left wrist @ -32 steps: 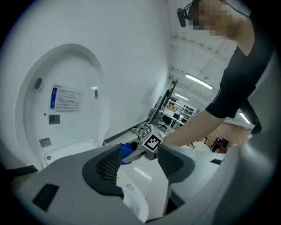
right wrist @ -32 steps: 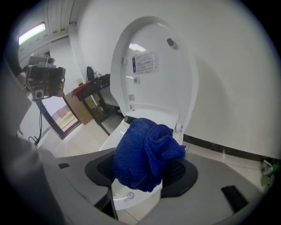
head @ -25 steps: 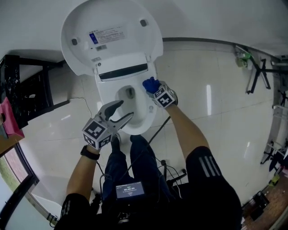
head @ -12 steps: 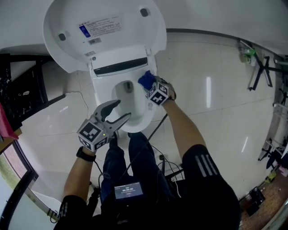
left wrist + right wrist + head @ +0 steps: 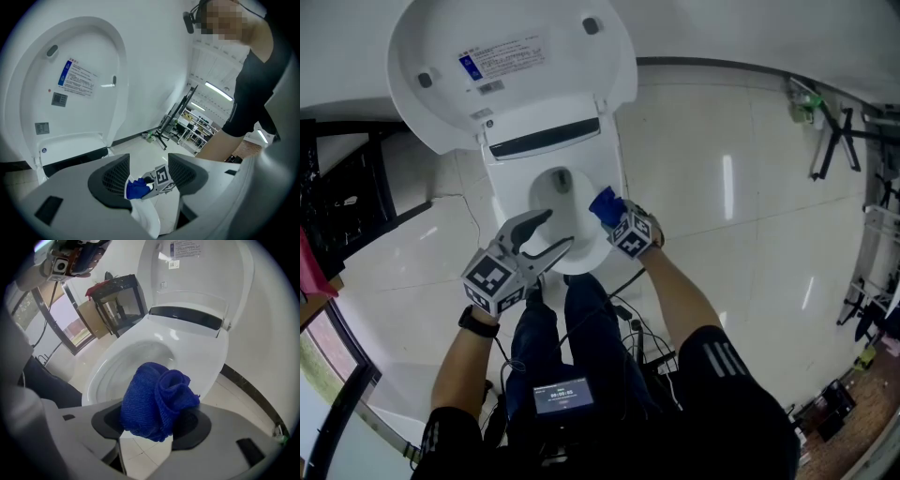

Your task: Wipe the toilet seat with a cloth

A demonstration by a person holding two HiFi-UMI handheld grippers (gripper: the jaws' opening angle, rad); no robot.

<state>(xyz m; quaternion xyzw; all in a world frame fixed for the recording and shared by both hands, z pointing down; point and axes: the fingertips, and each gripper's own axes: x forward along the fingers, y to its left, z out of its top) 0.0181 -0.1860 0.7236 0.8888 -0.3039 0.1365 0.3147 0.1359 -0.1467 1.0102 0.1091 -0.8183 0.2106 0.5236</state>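
A white toilet stands ahead with its lid (image 5: 511, 70) raised and its seat rim (image 5: 598, 246) around the bowl (image 5: 562, 192). My right gripper (image 5: 607, 212) is shut on a bunched blue cloth (image 5: 604, 203) at the seat's right front part; the right gripper view shows the cloth (image 5: 157, 401) filling the jaws just above the rim (image 5: 206, 366). My left gripper (image 5: 551, 232) hangs open over the seat's front left, holding nothing. In the left gripper view the cloth (image 5: 137, 188) and the right gripper's marker cube (image 5: 161, 177) show between its fingers (image 5: 112, 180).
A black rack (image 5: 337, 202) stands left of the toilet, also in the right gripper view (image 5: 117, 305). Cables (image 5: 628, 319) trail on the glossy tiled floor (image 5: 722, 206) by the person's legs (image 5: 572, 328). Black stands (image 5: 830, 150) line the right wall.
My right gripper slid the blue cloth from the seat's right back part toward the front along the rim. The left gripper stayed open and nearly still.
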